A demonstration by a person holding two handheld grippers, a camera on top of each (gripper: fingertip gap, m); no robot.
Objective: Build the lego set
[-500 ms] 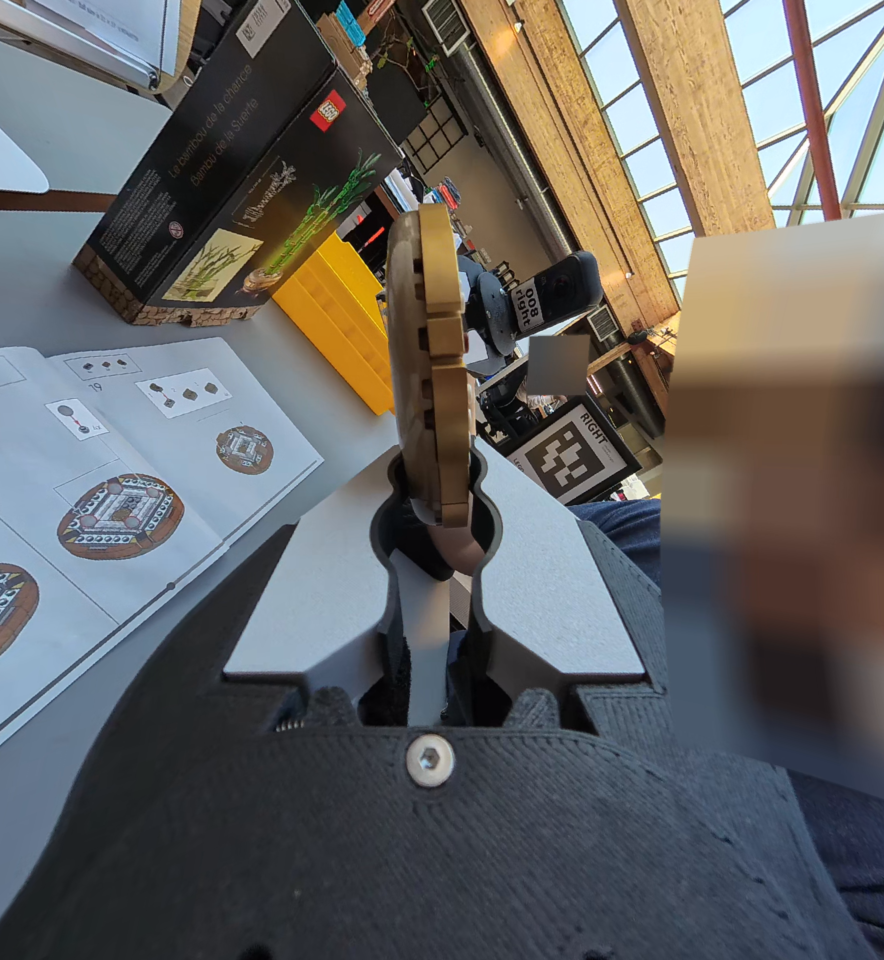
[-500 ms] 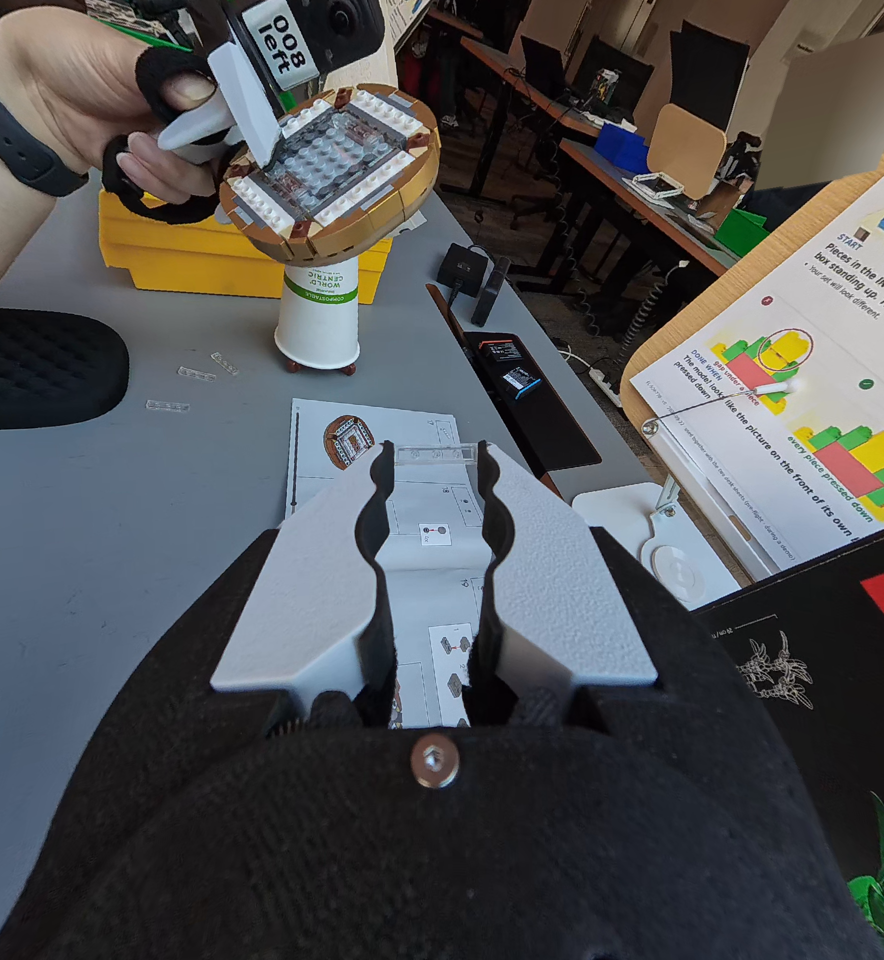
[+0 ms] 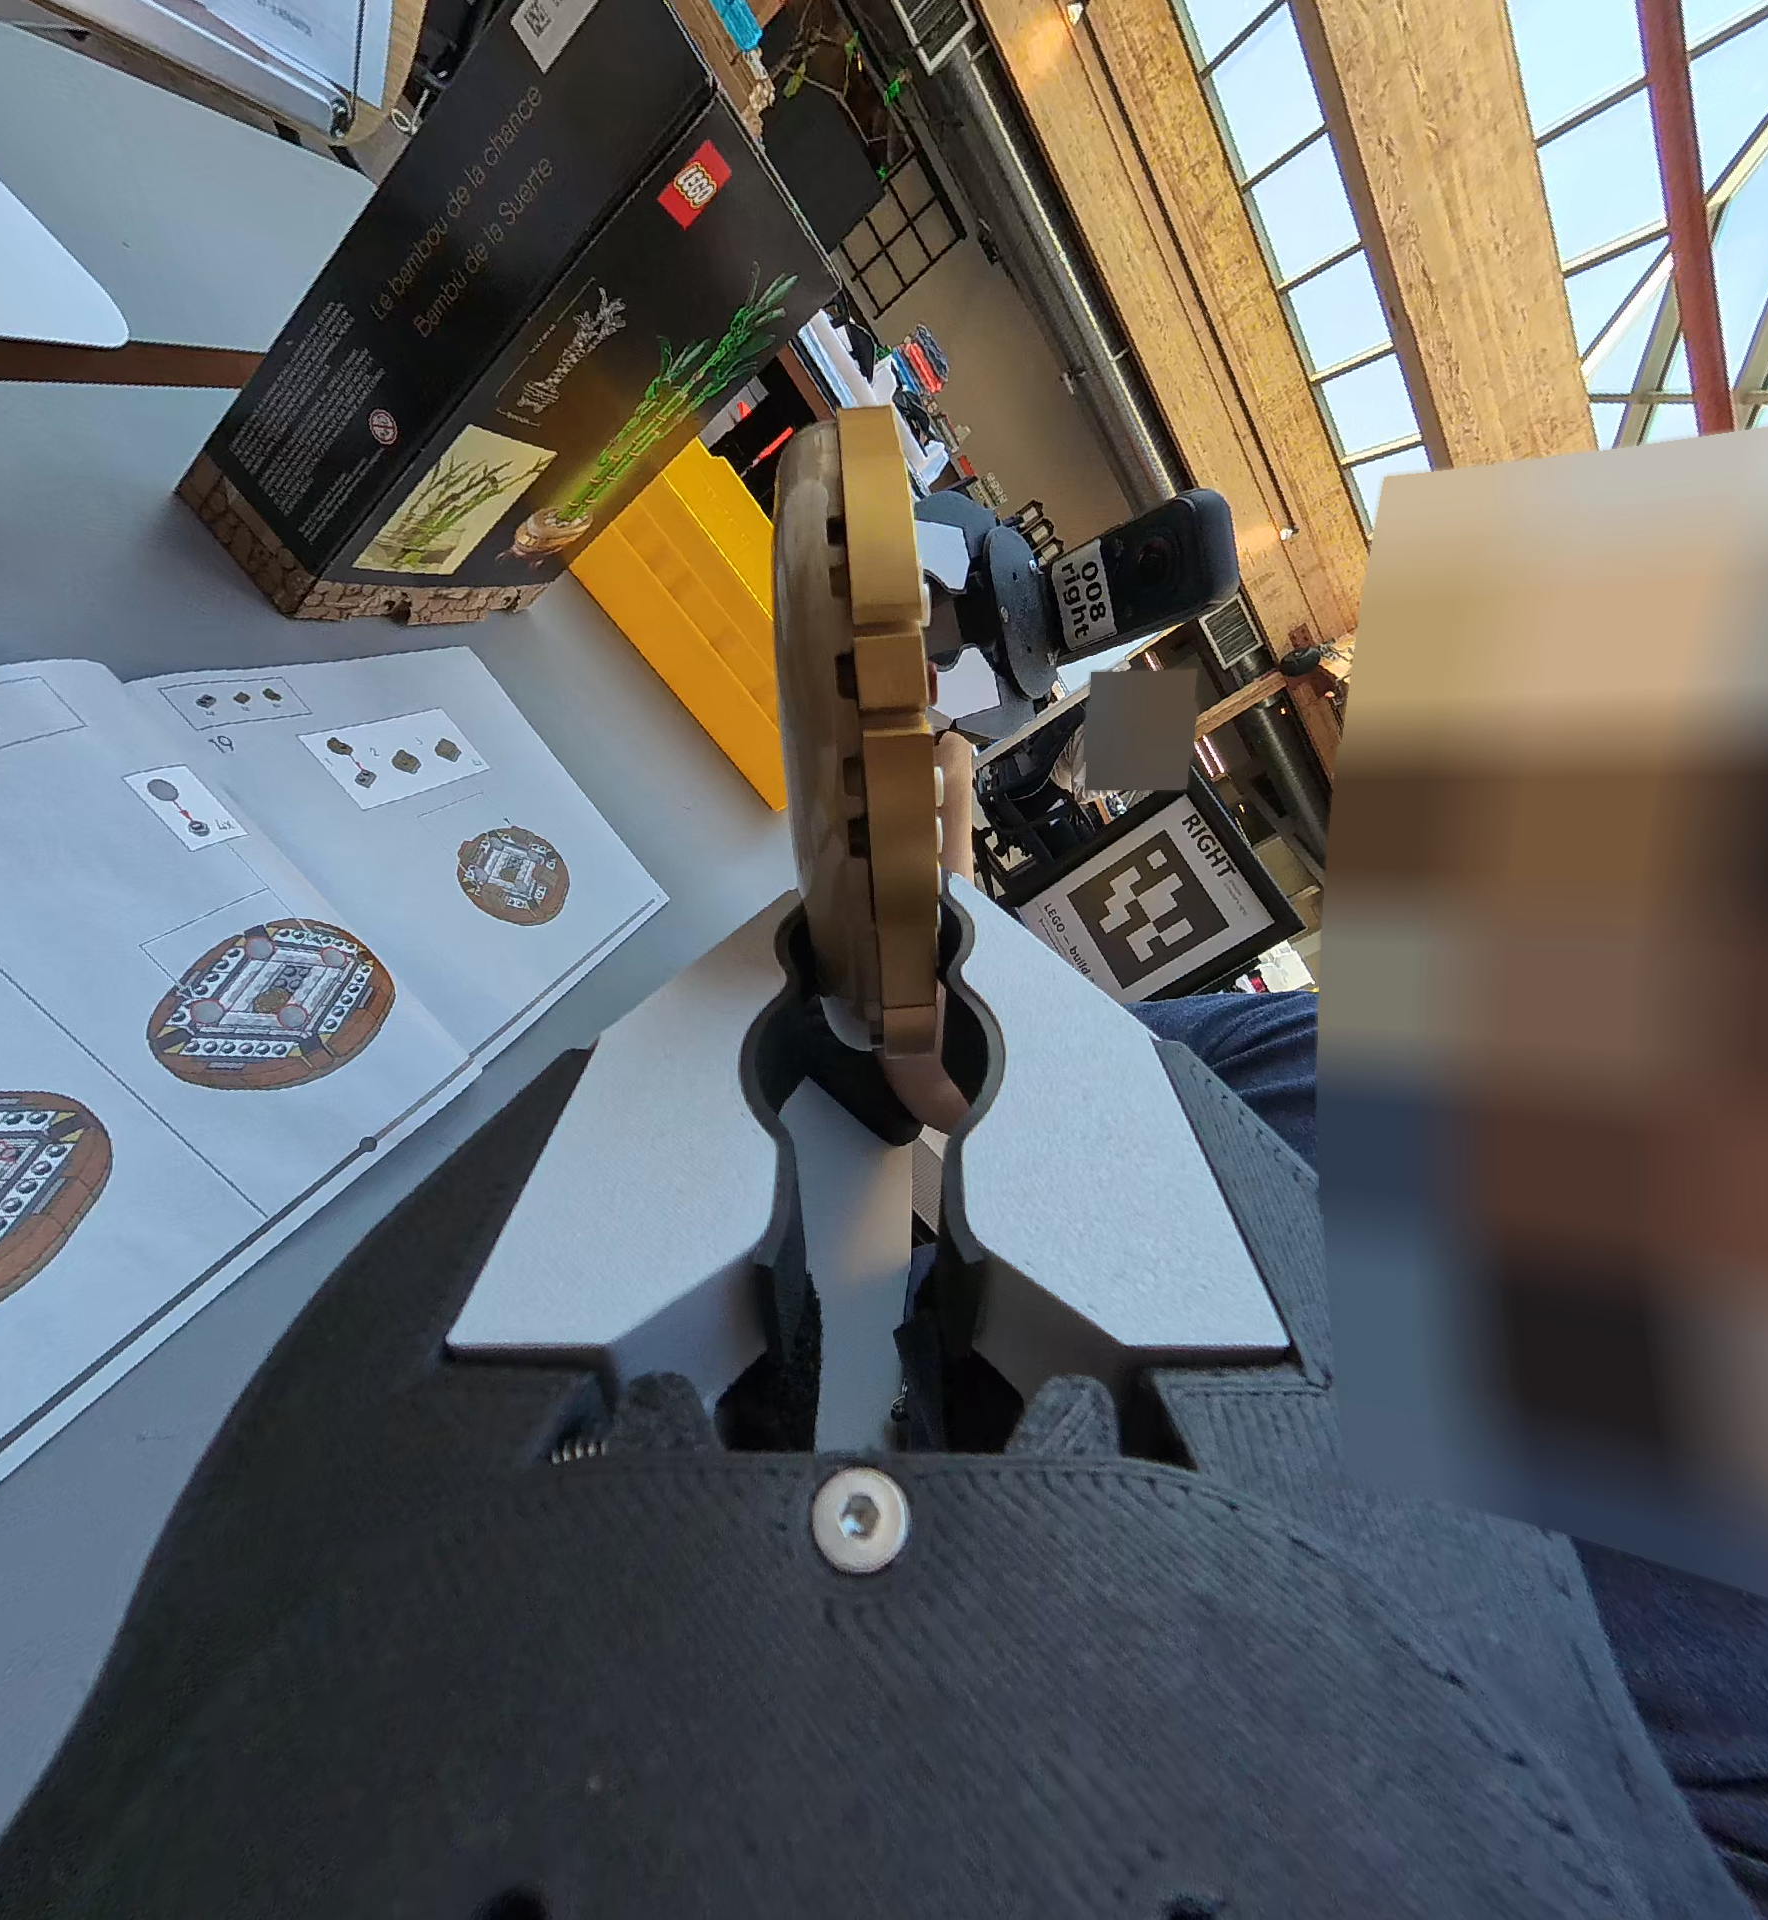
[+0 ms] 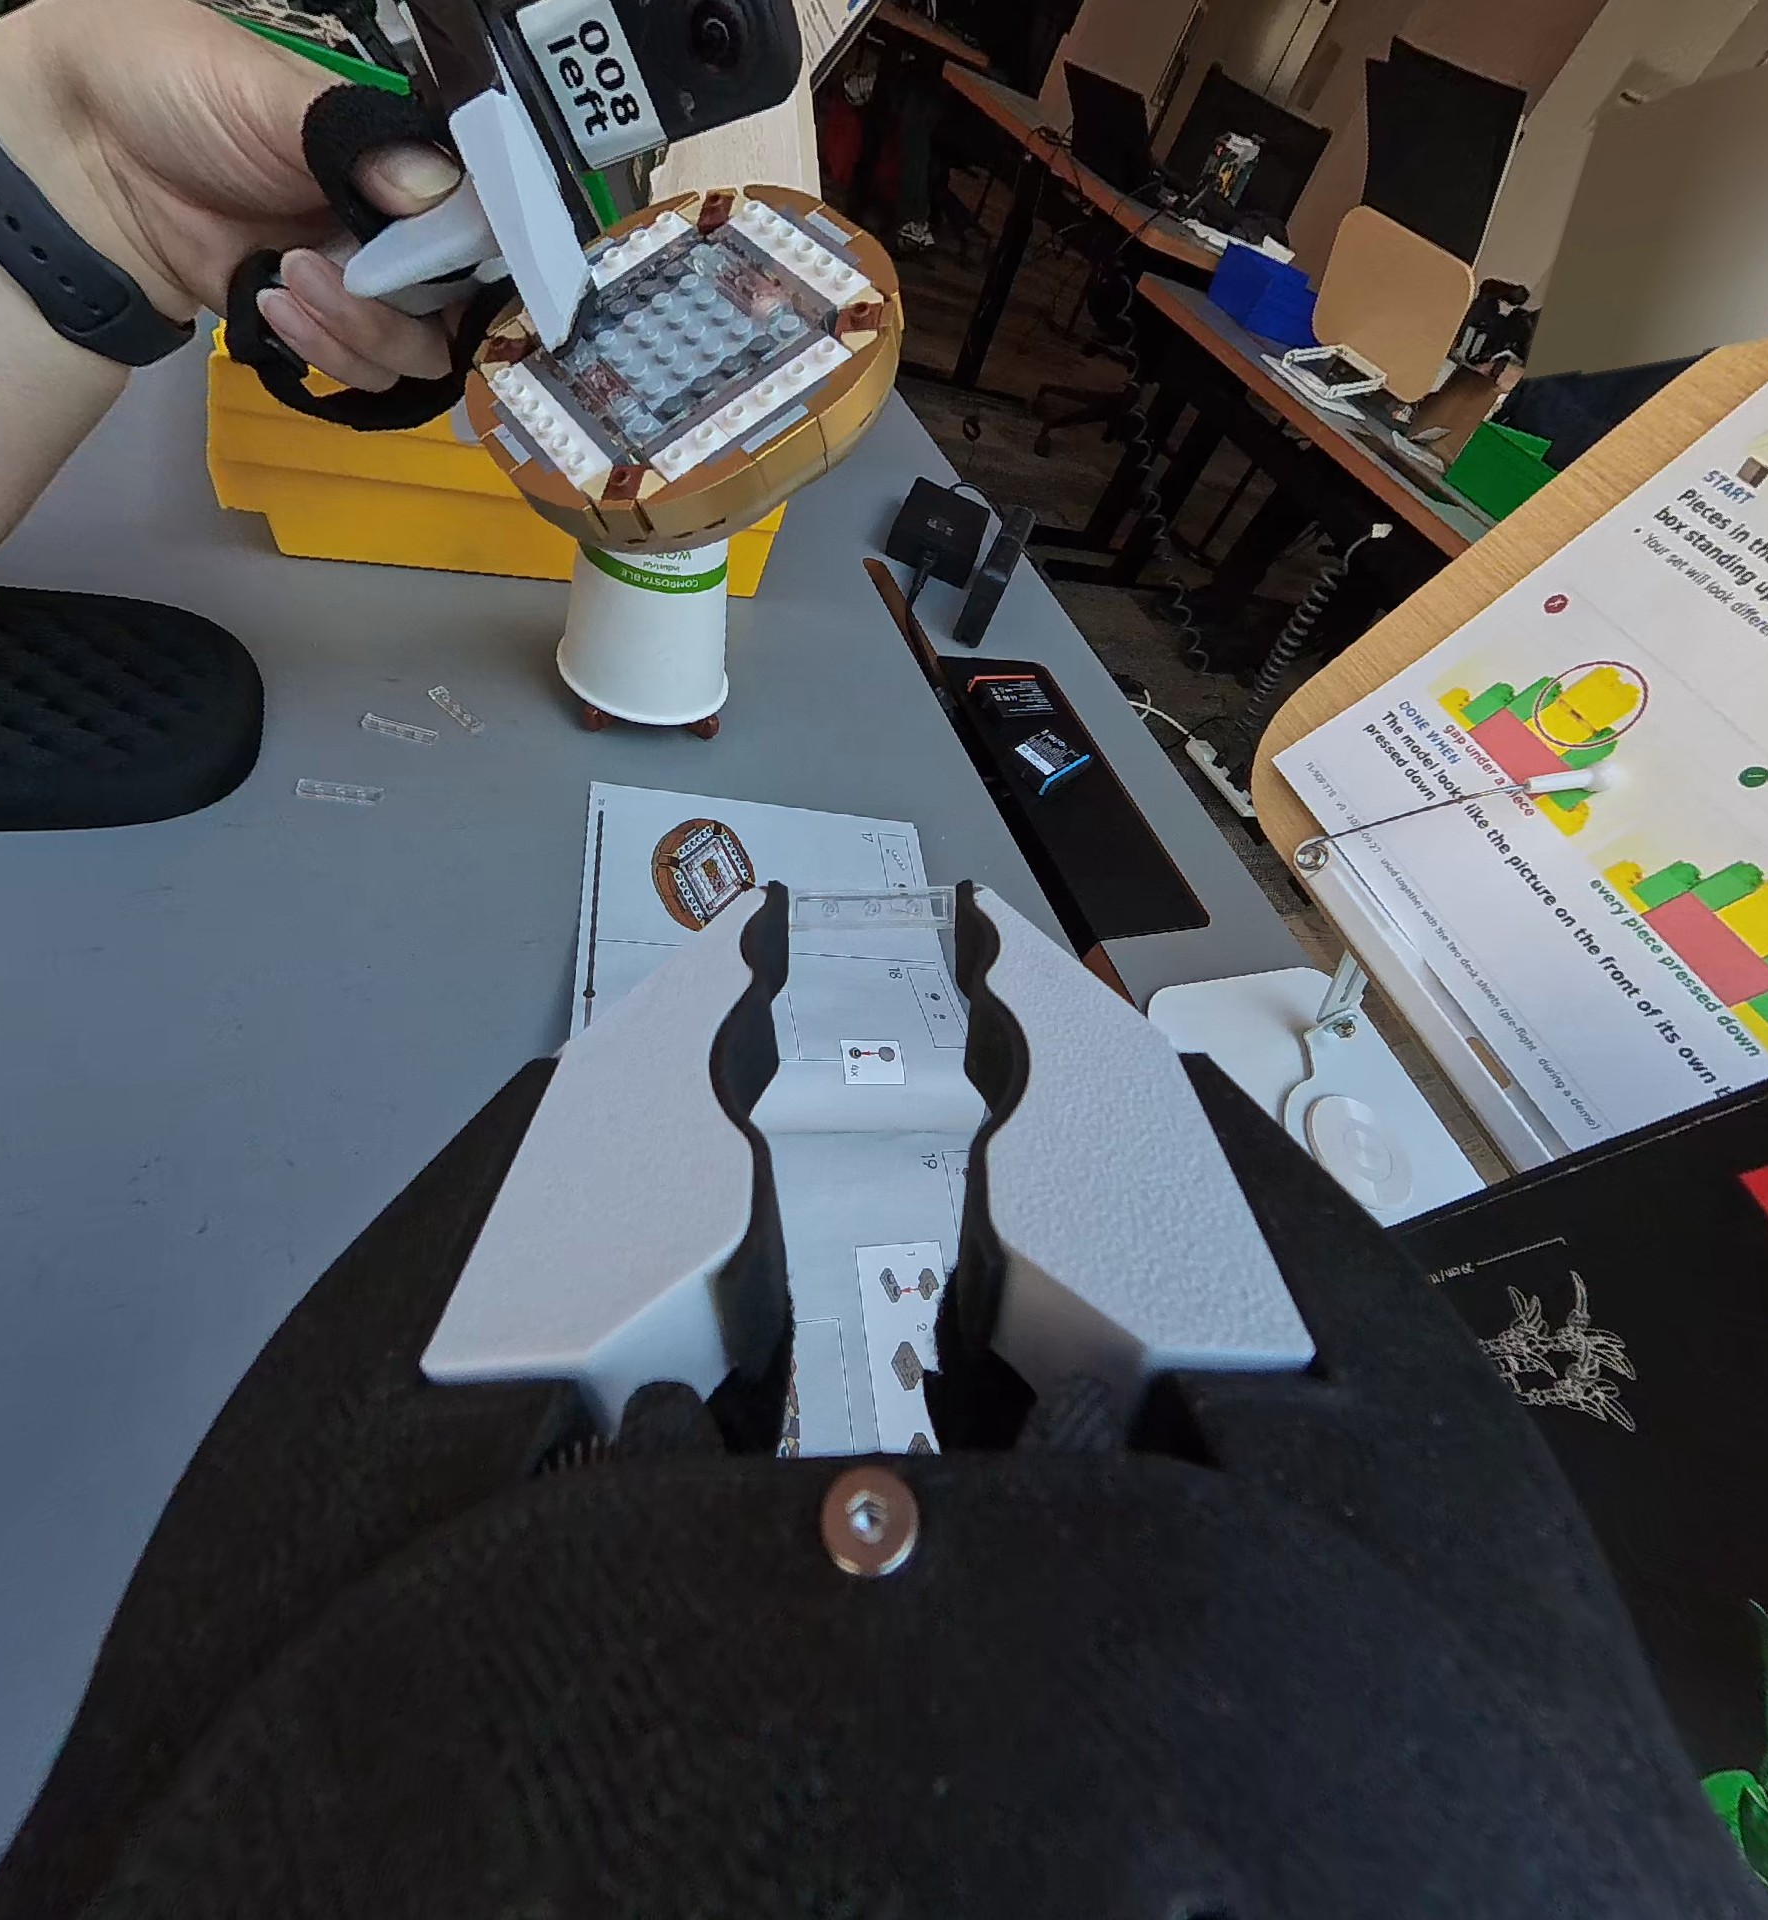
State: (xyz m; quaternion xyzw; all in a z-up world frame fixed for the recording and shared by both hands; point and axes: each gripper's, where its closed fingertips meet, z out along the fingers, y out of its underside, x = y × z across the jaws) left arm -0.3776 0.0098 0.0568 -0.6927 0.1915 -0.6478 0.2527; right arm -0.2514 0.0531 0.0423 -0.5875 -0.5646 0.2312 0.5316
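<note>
A round tan and brown lego base (image 4: 682,353), with white studded plates around a grey studded centre, is held in the air, tilted toward the right wrist view. My left gripper (image 4: 537,301) is shut on its rim, with a hand behind it. In the left wrist view the base (image 3: 859,727) stands edge-on between the fingers of the left gripper (image 3: 869,935). My right gripper (image 4: 872,906) is shut on a clear 1x4 plate (image 4: 872,906), held lengthwise between its tips, below and in front of the base. It shows behind the base in the left wrist view (image 3: 973,623).
An open instruction booklet (image 4: 838,997) lies on the grey table (image 4: 184,1039). Three loose clear plates (image 4: 397,727) lie by an upturned paper cup (image 4: 646,644). A yellow bin (image 4: 360,499), a black wrist pad (image 4: 69,707), the black lego box (image 3: 506,312) and a slanted board with a sheet (image 4: 1586,831) surround the work area. The tips of one gripper are about 15 centimeters away from the tips of the other.
Both grippers keep their hold. The base has shifted very slightly right and down in the right wrist view; otherwise nothing has visibly moved.
</note>
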